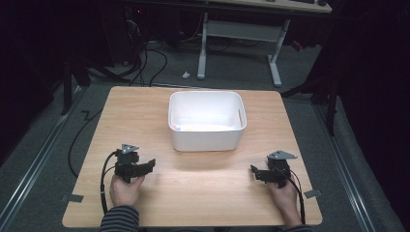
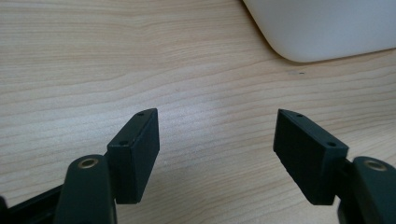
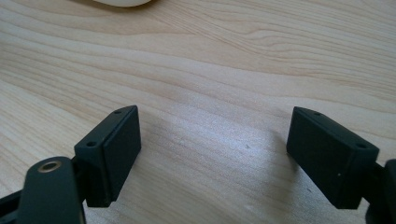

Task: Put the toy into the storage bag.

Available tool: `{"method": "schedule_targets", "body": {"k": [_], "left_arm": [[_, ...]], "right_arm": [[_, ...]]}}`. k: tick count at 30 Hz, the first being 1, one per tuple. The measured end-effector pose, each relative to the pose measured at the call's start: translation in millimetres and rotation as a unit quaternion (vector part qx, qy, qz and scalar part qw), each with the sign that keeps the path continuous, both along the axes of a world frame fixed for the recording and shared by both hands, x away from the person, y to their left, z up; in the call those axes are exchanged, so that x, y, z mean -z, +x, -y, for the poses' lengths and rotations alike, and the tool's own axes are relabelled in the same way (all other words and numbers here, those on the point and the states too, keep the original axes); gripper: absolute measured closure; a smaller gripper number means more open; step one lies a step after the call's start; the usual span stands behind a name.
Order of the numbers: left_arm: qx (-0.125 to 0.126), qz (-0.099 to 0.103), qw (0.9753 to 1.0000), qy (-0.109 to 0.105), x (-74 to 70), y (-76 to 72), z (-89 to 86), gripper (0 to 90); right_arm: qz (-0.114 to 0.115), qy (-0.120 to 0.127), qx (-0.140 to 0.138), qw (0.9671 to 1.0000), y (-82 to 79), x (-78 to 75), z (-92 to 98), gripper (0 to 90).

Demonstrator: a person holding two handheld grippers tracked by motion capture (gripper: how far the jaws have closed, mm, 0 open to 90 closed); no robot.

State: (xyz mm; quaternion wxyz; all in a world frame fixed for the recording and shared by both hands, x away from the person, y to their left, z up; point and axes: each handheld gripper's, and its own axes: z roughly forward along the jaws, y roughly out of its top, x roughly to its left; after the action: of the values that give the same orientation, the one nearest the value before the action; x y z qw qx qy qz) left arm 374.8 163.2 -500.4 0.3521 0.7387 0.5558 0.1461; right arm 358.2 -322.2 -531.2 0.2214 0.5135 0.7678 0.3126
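I hold my left gripper (image 1: 146,166) low over the near-left part of the wooden bench (image 1: 145,111), and its jaws stand spread wide with nothing between them. In the left gripper view, my left gripper (image 2: 217,140) looks along bare wood grain, and a rounded lower corner of the white bin (image 2: 322,28) sits ahead and up to the right, well apart from the jaw tips.

My right gripper (image 1: 255,172) rests at the near-right part of the bench, its jaws also spread apart and holding nothing. In the right gripper view, my right gripper (image 3: 212,140) faces open wood, and a small curve of the white bin (image 3: 123,2) peeks in at the top edge, far ahead and to the left.

From the high view, the white bin (image 1: 207,140) stands upright in the middle of the bench, toward the far side, between my two grippers and ahead of both. Something pale lies on its floor near the front wall; I cannot tell what it is. My left hand (image 1: 126,189), in a striped sleeve (image 1: 119,220), and my right hand (image 1: 285,195) grip the handles near the bench's front edge. A cable (image 1: 102,186) loops from my left gripper toward me.
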Motion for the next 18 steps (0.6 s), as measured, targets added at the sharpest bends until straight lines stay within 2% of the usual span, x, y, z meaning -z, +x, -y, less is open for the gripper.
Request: {"method": "schedule_targets", "body": {"k": [5,11,18], "left_arm": [[0.0,-0.001,0.9998,0.02,6.4,2.5,3.2,32.0],[-0.003,-0.001,0.9996,0.029,13.3,4.0,6.7,31.9],[-0.001,0.007,0.9987,0.05,18.8,5.5,13.4,31.6]], "right_arm": [[0.0,0.0,0.0,1.0,0.0,0.0,0.1,17.8],[0.0,0.0,0.0,1.0,-0.1,0.0,0.1,17.8],[0.0,0.0,0.0,1.0,-0.1,0.0,0.1,17.8]]}}
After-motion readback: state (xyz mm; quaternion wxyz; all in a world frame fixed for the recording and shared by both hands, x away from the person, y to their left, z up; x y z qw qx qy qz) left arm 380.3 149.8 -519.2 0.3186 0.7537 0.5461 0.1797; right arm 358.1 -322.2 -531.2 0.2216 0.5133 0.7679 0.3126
